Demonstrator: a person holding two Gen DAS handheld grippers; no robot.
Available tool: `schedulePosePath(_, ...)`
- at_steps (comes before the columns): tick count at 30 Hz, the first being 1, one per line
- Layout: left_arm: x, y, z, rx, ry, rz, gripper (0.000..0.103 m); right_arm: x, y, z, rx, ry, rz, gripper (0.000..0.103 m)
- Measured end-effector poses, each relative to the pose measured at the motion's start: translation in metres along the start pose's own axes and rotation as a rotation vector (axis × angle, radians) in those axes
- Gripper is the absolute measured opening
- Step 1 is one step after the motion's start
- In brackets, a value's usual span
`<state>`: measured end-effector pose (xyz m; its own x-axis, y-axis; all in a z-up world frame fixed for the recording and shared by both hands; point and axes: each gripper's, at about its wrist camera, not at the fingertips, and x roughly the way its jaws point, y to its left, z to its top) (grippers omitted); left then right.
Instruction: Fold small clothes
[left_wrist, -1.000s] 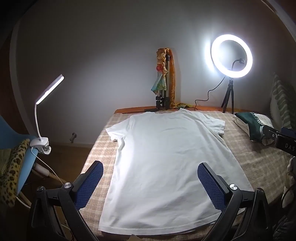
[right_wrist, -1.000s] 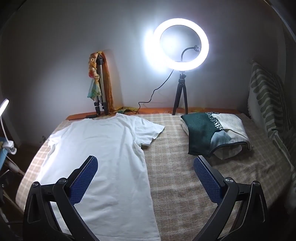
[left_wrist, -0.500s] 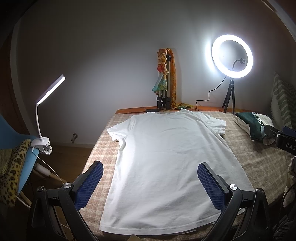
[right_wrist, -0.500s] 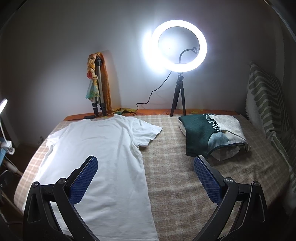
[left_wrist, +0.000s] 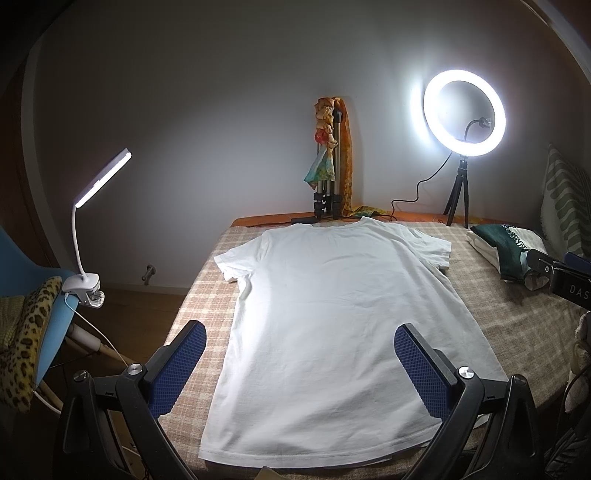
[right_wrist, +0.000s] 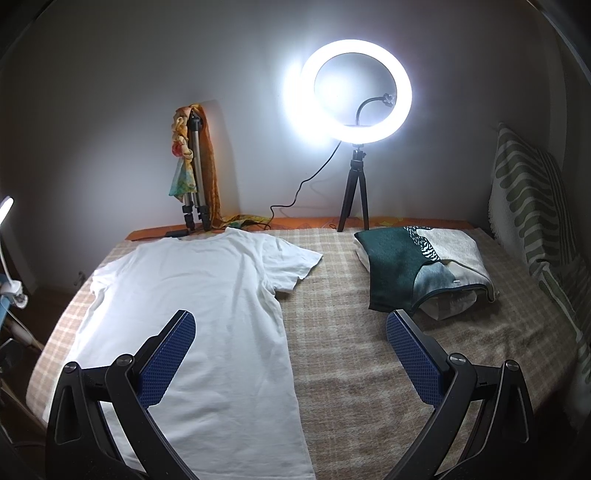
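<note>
A white T-shirt (left_wrist: 325, 325) lies flat on the checked blanket (left_wrist: 517, 325), collar toward the far wall, hem toward me. It also shows in the right wrist view (right_wrist: 207, 314). My left gripper (left_wrist: 300, 356) is open and empty, held above the hem end of the shirt. My right gripper (right_wrist: 290, 349) is open and empty, above the shirt's right edge and the bare blanket (right_wrist: 369, 369). Part of the right gripper's body (left_wrist: 561, 277) shows at the right edge of the left wrist view.
A pile of folded clothes (right_wrist: 417, 266) sits at the back right. A lit ring light on a tripod (right_wrist: 356, 92) and a folded tripod with scarves (right_wrist: 194, 166) stand by the wall. A clip lamp (left_wrist: 99, 206) is on a blue chair at left. A striped pillow (right_wrist: 532, 206) leans at right.
Both grippers have shifted slightly; the right wrist view has drifted a little to the right. The shirt has not moved and both grippers stay open.
</note>
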<state>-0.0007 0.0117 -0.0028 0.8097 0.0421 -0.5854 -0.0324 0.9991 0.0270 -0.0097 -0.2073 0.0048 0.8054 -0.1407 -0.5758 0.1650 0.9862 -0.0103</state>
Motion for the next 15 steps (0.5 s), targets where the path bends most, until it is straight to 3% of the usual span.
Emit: schedulePosePath(15, 0.0, 0.0018, -0.0001, -0.003, 0.001, -0.001, 0.103, 0.0002, -0.0007, -0.0003, 0.0, 0.0, 0.001, 0.103)
